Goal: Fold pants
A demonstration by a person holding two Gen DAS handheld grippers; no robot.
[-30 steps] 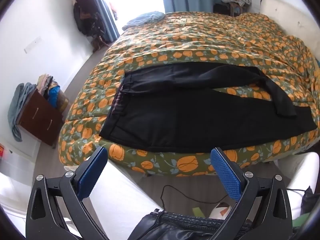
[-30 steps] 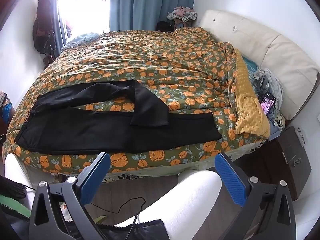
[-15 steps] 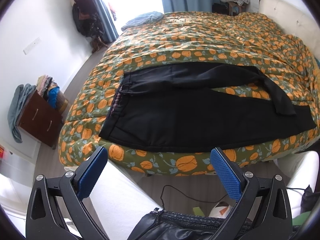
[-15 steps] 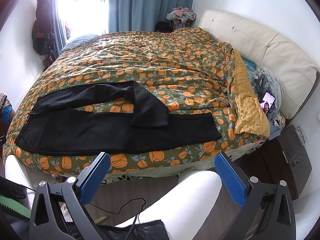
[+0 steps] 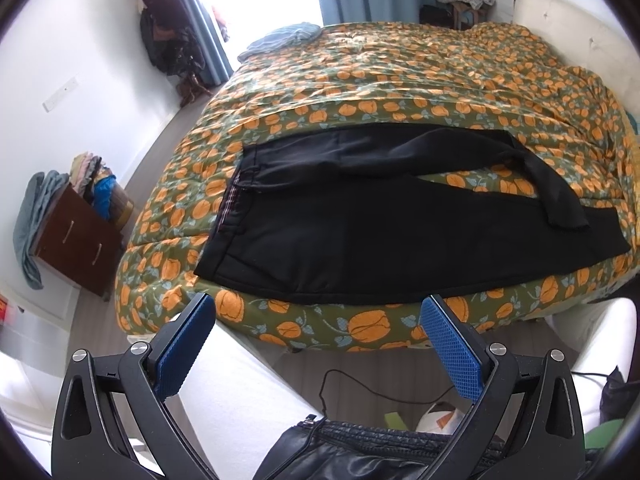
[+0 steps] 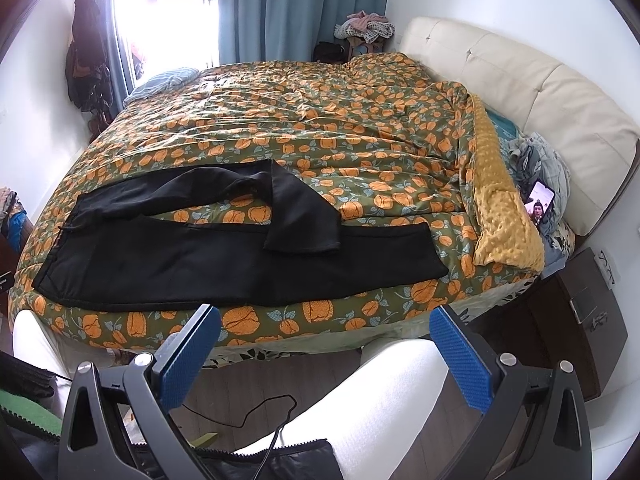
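Observation:
Black pants (image 5: 384, 240) (image 6: 192, 256) lie spread along the near edge of a bed with a green, orange-pumpkin quilt (image 5: 400, 80) (image 6: 320, 128). The waistband is at the left. The near leg lies flat and long; the far leg bends so its cuff (image 6: 304, 240) rests across the near leg. My left gripper (image 5: 316, 344) is open and hangs off the bed's edge, in front of the waist end. My right gripper (image 6: 324, 348) is open too, in front of the leg end. Neither touches the cloth.
White trouser legs (image 6: 380, 400) of the person and a black jacket hem (image 5: 360, 452) fill the bottom. A wooden drawer chest (image 5: 76, 248) stands left of the bed, a dark nightstand (image 6: 580, 320) right. A phone (image 6: 540, 206) and a yellow blanket (image 6: 504, 220) lie by the cream headboard (image 6: 520, 92).
Both cameras have drifted very slightly; the pants lie as before and both grippers stay open.

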